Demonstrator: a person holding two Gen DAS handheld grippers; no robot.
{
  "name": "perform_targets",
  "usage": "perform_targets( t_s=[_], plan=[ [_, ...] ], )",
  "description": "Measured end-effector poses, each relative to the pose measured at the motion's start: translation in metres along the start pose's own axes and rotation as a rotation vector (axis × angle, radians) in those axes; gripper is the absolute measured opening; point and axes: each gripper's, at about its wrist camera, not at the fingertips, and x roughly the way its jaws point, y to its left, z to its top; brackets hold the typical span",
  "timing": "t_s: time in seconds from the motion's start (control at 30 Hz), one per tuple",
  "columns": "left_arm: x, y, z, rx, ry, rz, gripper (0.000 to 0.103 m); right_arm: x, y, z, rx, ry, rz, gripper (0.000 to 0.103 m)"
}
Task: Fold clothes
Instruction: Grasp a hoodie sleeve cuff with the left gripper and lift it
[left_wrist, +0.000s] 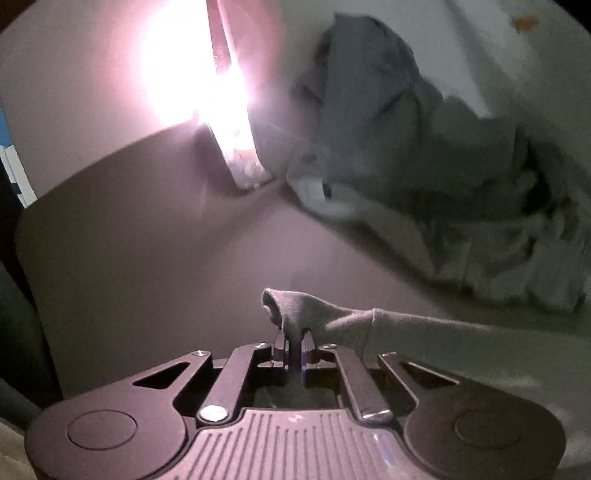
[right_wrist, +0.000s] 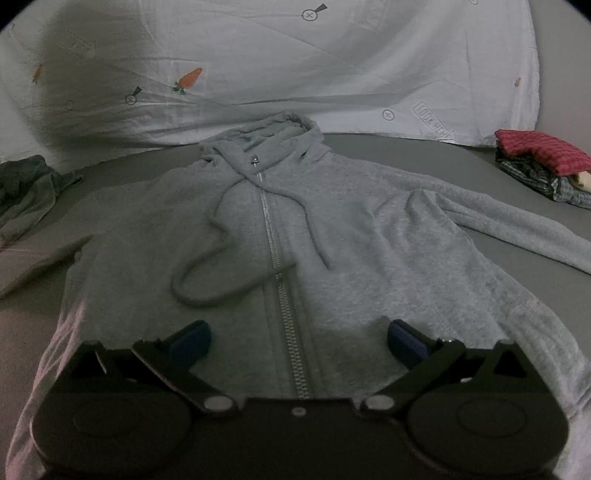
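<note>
One grey zip hoodie (right_wrist: 295, 229), spread flat, front up; all places below taken from it.
- Sleeves on it: two, one out each side.
- Drawcords (right_wrist: 207, 266): two, both lying across its chest.
- Zip (right_wrist: 282, 295): one, down its middle.
- Clothes piles: two. One dark crumpled heap (right_wrist: 26, 192) to its left, one folded stack (right_wrist: 543, 166) to its right; the stack shows at least two pieces, red check over grey check.
- White printed sheet (right_wrist: 332, 66): one, behind its hood.
- Carrot prints on the sheet: two clear, a third too small to tell.
- Grippers: two.
</note>
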Motion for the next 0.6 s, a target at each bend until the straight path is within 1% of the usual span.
perform_targets(
  t_s=[0.1,0.2,0.3,0.37,0.53,0.6],
  plan=[
    [0.005,-0.003,-0.008,0.029,0.026,0.005,0.007,-0.001,0.0,0.002,-0.008,0.017,0.005,0.103],
    [0.007,-0.003,-0.01,0.046,0.025,0.005,0.009,-0.008,-0.002,0.007,-0.005,0.079,0.031,0.103],
    [0.004,0.002,-0.014,0.058,0.017,-0.009,0.009,-0.031,-0.005,0.005,0.053,0.105,0.112,0.103],
    [0.004,0.003,-0.016,0.063,0.01,-0.022,0.009,-0.051,-0.001,0.0,0.065,0.126,0.176,0.103],
    [0.008,-0.002,-0.019,0.101,-0.015,-0.029,0.009,-0.105,0.045,-0.019,-0.067,0.145,0.236,0.103],
    [0.009,-0.003,-0.022,0.119,-0.037,-0.028,0.01,-0.115,0.069,-0.029,-0.159,0.153,0.238,0.102]
  ],
)
